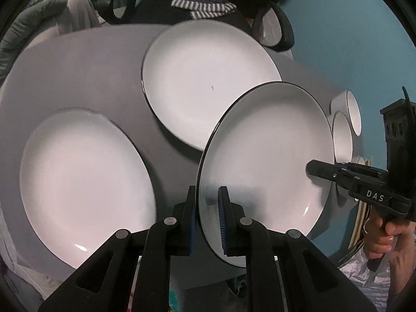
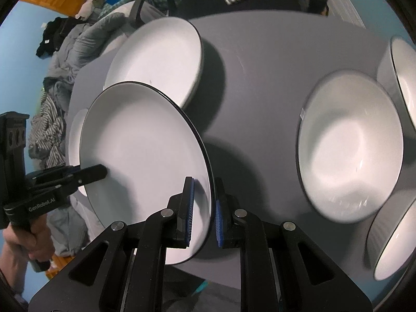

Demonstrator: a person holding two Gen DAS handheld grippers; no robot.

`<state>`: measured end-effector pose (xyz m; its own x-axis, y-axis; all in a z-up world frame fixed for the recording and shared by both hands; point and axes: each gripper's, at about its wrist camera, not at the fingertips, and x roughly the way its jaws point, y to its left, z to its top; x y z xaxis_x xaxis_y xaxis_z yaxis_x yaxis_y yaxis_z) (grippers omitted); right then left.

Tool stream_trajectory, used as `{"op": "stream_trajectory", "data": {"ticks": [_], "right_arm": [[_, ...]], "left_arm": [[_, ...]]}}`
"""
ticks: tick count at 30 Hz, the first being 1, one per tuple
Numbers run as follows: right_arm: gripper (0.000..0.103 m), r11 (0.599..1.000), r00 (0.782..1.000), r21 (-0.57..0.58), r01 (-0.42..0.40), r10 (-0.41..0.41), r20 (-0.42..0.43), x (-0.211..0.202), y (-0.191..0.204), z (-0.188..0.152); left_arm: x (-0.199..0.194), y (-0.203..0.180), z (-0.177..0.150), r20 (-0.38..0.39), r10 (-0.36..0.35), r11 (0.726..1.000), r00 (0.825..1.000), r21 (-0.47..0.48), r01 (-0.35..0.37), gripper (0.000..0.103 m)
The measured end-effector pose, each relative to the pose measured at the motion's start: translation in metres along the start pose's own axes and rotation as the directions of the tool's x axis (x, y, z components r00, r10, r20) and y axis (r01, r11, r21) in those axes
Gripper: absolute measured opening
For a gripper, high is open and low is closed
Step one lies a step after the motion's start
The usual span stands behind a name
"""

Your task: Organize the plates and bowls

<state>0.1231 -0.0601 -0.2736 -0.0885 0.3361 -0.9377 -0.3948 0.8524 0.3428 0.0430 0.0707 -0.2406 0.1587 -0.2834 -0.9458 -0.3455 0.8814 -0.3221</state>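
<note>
Held plate (image 1: 262,156): white with a dark rim, tilted, lifted clear of the table (image 1: 78,78), pinched at opposite rim edges by both my sets of fingers.
Left fingers (image 1: 208,221): narrow, blue pads clamped on the plate's near-left rim.
Right fingers (image 2: 204,213): narrow, clamped on the plate's right rim.
Beyond left fingers: a second plate (image 1: 202,78) flat on the table; a third plate (image 1: 83,182) to their left.
Right of right fingers: an empty bowl (image 2: 348,145), two more bowls (image 2: 405,78) past it.
</note>
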Motion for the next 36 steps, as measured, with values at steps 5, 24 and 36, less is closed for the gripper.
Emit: {"op": "stream_trajectory", "data": {"ticks": [5,24,36], "right_arm": [[0.015,1.0,1.0,-0.027,0.008,-0.008,0.007,0.0,0.011,0.024],[0.015,0.999,0.998,-0.016,-0.029,0.028,-0.053,0.029,0.024,0.101],[0.015,1.0,0.995,-0.014,0.007,-0.008,-0.101,0.039,0.021,0.119]], "left_arm": [[-0.007,0.012,0.022,0.021,0.007,1.0,1.0,-0.006,-0.007,0.014],[0.008,0.037,0.087,0.013,0.088,0.993,0.996,-0.076,-0.087,0.017],[0.024,0.038,0.099,-0.025,0.117,0.988,0.993,-0.097,-0.119,0.019]]}}
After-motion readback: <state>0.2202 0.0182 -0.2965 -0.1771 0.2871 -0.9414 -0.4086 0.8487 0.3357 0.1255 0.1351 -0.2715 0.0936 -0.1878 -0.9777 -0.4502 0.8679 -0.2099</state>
